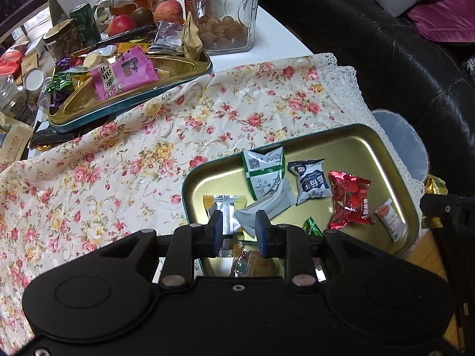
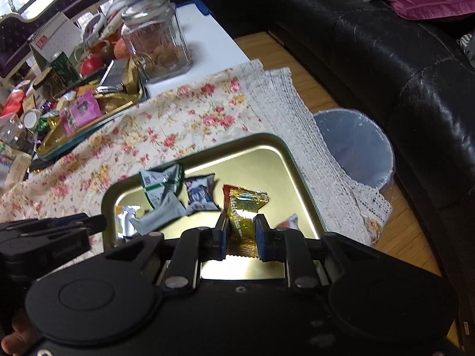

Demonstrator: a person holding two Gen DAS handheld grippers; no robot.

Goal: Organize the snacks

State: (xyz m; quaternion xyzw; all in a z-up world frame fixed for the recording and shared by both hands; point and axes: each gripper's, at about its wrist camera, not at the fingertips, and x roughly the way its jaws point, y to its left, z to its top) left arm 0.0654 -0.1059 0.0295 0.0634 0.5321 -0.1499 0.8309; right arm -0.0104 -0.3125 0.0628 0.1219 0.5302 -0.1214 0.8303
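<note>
Gold candy pinched in my right gripper, held over the near tin tray. Left gripper parted, empty, above same tray. Next: release among wrappers.

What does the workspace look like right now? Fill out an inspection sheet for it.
Surface: floral tablecloth with a lace edge over a white table.
Job's things: near gold tray holding loose snack packets, among them a red packet; far tray heaped with snacks, including a pink packet.
Clutter: glass jar, apples, green can, desk calendar.
Grippers: left gripper open over the near tray, fingers empty; right gripper shut on a gold candy packet.
Cables: nothing seen.
Surroundings: black leather sofa, bin beside the table.
</note>
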